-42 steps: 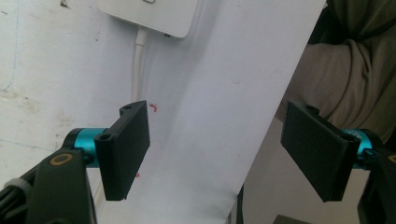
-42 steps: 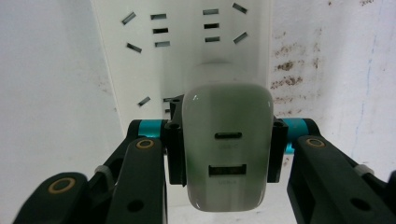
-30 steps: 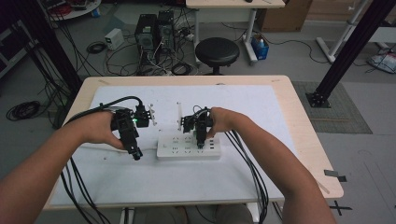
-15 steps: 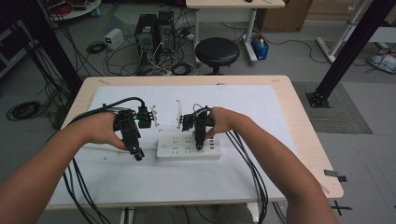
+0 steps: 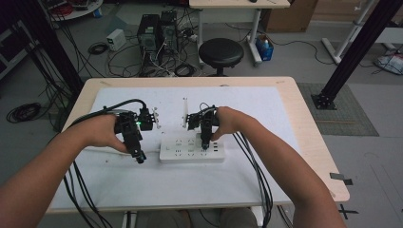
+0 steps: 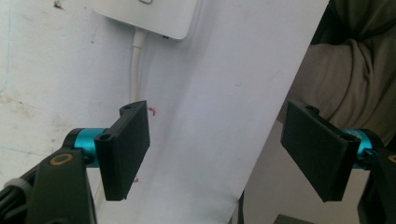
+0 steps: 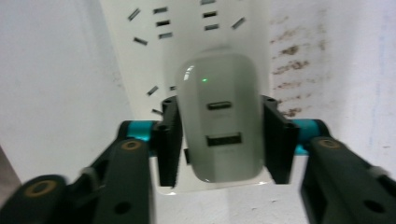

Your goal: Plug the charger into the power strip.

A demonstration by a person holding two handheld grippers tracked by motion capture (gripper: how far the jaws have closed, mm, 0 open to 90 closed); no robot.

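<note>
White power strip (image 5: 192,148) with dark slots, on a white sheet (image 5: 247,114) stained with brownish smudges and tiny red marks. Pale wood table (image 5: 311,137) around that sheet. White charger (image 7: 219,119) with a small green light and two dark ports, seated on the strip. Black jaws with turquoise collars and brass-coloured rivets on the right gripper (image 7: 219,140); same black, turquoise and brass on the left gripper (image 6: 219,154). Green glow on the left gripper's body in the high view. White cord (image 6: 136,60) from the strip. Black cables (image 5: 256,166) off the table's near edge. Black stool (image 5: 220,51) on grey floor (image 5: 375,156).
</note>
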